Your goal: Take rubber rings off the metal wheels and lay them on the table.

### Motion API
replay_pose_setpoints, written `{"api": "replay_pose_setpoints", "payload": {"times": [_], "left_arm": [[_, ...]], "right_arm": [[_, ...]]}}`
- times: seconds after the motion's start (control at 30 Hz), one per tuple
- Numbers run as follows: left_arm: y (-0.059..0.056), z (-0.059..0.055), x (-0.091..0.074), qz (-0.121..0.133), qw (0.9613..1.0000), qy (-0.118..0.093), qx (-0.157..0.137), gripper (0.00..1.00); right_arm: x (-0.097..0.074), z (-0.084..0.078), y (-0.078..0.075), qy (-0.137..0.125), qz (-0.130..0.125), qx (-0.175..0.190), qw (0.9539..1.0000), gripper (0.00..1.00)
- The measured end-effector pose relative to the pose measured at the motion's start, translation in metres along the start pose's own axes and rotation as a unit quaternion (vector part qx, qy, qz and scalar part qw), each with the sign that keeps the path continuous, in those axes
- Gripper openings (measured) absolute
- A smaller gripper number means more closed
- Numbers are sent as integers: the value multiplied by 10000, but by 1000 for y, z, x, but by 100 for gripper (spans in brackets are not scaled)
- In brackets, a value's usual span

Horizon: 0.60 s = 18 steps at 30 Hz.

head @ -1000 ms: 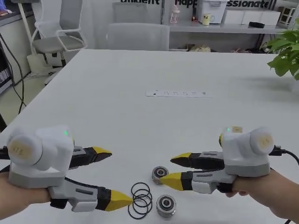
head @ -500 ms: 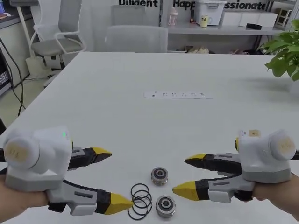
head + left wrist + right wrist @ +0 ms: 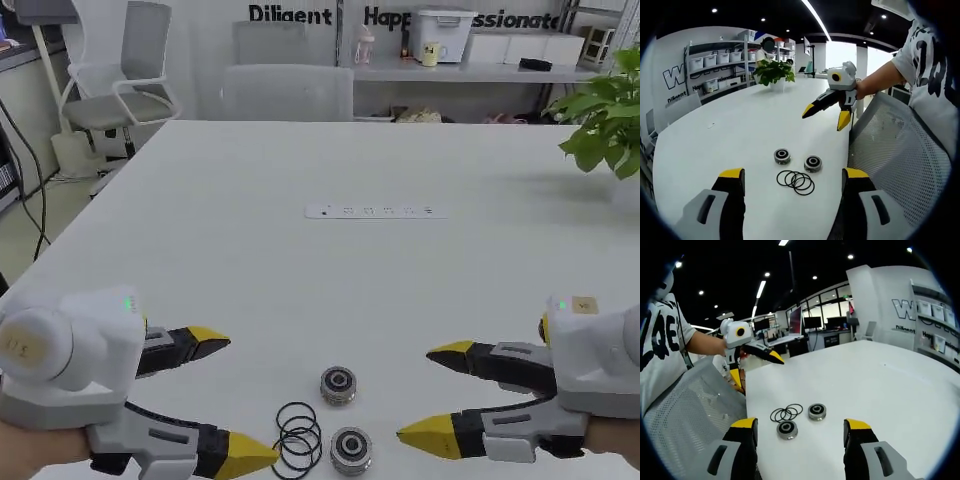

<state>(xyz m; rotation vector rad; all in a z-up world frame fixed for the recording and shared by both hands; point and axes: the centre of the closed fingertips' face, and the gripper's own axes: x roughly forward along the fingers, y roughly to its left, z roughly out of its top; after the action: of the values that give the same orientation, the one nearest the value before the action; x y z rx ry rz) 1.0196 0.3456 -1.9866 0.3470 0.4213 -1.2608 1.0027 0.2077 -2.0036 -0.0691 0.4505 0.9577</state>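
Two metal wheels point(image 3: 338, 385) beside loose rubber rings point(image 3: 298, 438) on bench point(image 3: 330, 270).
Left tool point(image 3: 250, 400) wide, empty; right tool point(image 3: 415, 393) wide, empty; both flank the parts, touching none.

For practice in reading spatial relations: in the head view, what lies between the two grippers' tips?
In the head view: the far wheel, the near wheel and a pile of black rubber rings lie between the left gripper and right gripper.
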Motion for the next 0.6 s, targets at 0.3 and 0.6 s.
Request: {"api": "replay_pose_setpoints", "payload": {"times": [0.3,0.6], "left_arm": [[-1,-2,-1,16,10000,17,-1,79],[1,-7,-4,55,10000,41,-14,80]], "right_arm": [[-10,-5,-3,-14,-127,19,9999,72],[-14,-11,-4,8,-190,34,9998,74]]}}
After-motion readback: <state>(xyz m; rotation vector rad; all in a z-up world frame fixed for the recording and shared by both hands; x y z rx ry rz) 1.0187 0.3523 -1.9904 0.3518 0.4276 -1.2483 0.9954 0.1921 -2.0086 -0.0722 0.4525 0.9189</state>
